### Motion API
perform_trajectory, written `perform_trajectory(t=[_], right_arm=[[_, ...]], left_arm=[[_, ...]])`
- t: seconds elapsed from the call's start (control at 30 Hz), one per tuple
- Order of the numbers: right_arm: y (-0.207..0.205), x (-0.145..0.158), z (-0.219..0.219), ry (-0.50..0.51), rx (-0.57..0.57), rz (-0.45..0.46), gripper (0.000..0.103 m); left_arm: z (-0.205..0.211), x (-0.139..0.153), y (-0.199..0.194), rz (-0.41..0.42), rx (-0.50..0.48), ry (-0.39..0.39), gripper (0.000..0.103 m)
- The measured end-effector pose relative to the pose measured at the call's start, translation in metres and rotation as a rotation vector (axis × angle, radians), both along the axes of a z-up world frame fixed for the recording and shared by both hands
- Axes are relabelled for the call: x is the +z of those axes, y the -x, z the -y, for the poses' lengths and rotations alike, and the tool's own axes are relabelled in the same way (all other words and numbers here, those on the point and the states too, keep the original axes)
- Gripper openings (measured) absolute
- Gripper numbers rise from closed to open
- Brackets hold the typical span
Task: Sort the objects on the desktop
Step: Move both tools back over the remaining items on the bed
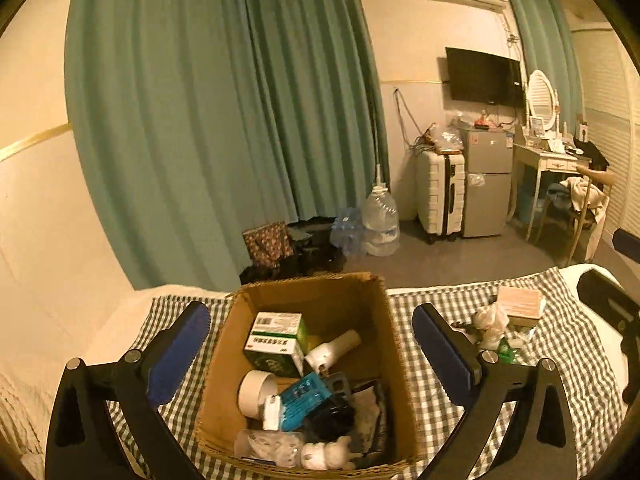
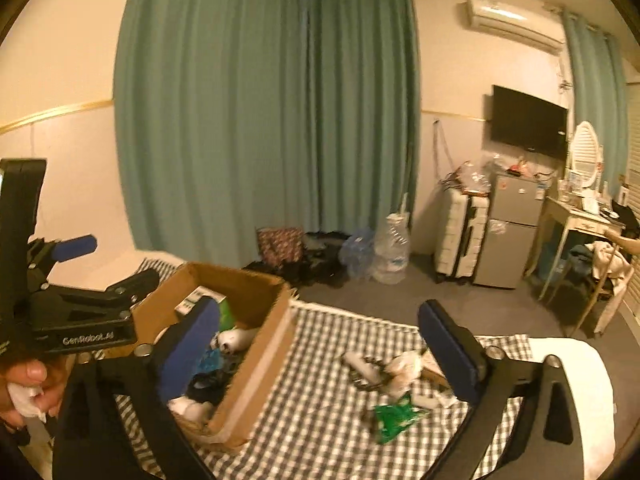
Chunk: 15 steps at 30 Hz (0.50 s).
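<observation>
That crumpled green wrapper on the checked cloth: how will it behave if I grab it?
The green wrapper looks thin and creased, so probably floppy and light. It may crush flat between pads or slide on the checked cloth if pushed.

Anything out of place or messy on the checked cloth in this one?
Yes. Several things lie loose beside the cardboard box rather than in it: a crumpled green wrapper, a wad of white tissue and a pinkish box. Inside the box, items lie jumbled.
</observation>
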State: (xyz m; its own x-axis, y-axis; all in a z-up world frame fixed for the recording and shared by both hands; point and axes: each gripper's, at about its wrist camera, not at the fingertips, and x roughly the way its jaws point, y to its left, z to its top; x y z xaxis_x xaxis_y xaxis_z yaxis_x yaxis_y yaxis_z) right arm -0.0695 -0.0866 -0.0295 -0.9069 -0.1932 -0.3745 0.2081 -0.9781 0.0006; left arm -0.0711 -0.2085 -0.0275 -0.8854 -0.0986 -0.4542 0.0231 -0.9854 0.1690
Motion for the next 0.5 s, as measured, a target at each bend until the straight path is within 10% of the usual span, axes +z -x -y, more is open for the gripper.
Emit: perform_trajectory(t=[0.5], right_arm=[[-0.008,-0.003,-0.086,0.013,-0.169,0.021,0.103]], left_arm=[[-0.069,-0.015,0.005,0.043,-0.065,-0.014,0.103]])
